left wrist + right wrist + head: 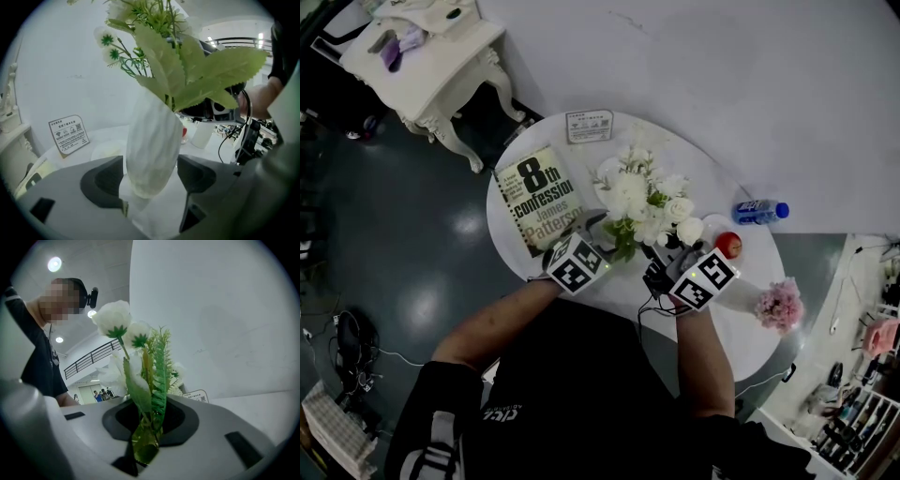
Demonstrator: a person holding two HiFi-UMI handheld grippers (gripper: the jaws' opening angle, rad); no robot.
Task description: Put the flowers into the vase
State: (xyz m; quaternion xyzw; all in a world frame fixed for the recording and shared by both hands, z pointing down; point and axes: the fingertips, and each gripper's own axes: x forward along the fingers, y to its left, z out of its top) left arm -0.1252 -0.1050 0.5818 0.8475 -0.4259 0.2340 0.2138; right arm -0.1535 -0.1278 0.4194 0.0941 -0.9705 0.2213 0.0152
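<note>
Where the pads of the left gripper (151,180) are seen in its own view, they are spread wide on either side of the white ribbed vase (152,145). The vase's narrow foot stands between them, and no pressing on it can be made out. Green leaves and small white blooms are shown rising out of the vase's mouth. In the right gripper view, the jaws of the right gripper (147,427) are closed on the lower stems and leaves of the flowers (149,380), with two white buds lifted above. The person bent over the work is seen behind them, which no other view gives.

From the head view the vase is hidden under the white bunch, and the two grippers are seen close together at its near side. Only that view lays out the round white table (591,161): a book (539,199) is placed to the left, a card (589,126) at the far edge, an apple (728,245) and a bottle (759,211) to the right, and a pink bloom (780,305) apart at the near right. The card is also caught in the left gripper view, beyond the vase.
</note>
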